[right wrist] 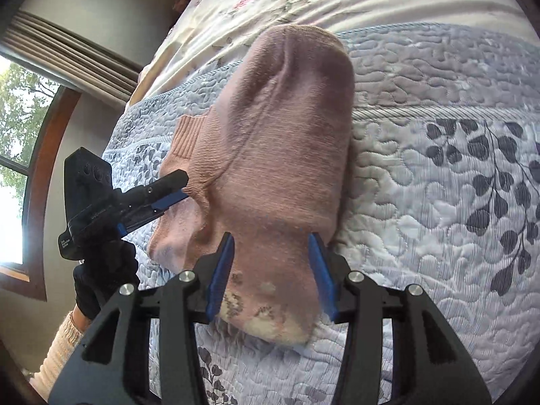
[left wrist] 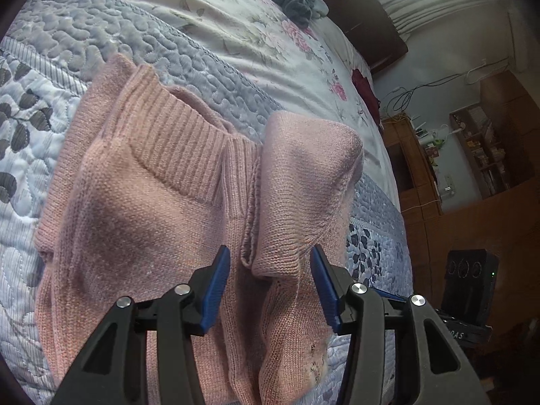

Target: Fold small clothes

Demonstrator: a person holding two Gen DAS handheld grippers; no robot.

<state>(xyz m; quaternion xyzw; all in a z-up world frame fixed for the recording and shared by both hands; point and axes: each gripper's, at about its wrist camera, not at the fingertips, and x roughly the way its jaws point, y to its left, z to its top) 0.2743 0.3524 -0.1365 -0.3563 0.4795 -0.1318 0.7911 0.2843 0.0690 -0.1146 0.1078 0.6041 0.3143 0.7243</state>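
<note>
In the left wrist view, the left gripper [left wrist: 270,280] hangs over the pink sweater [left wrist: 152,209], which lies on the quilted bedspread [left wrist: 111,47]. Its jaws stand apart, with nothing between them; the end of a folded sleeve [left wrist: 303,182] rests just in front of the gap. I think the risk here is that the jaws pinch only the top layer of the sleeve, so a lift would pull the fold open again. The knit is thick and soft, with a ribbed collar [left wrist: 189,141], and it looks loose enough to slide.

In the right wrist view, the right gripper [right wrist: 271,276] is also released, its blue pads on both sides of the sweater's lower part without pressing it. The left gripper [right wrist: 165,195] reaches in from the side near the sweater's edge, held by a gloved hand [right wrist: 101,276]. If both tools pull unevenly, the folded bundle could twist. A pale pattern shows near the hem [right wrist: 266,314].
</note>
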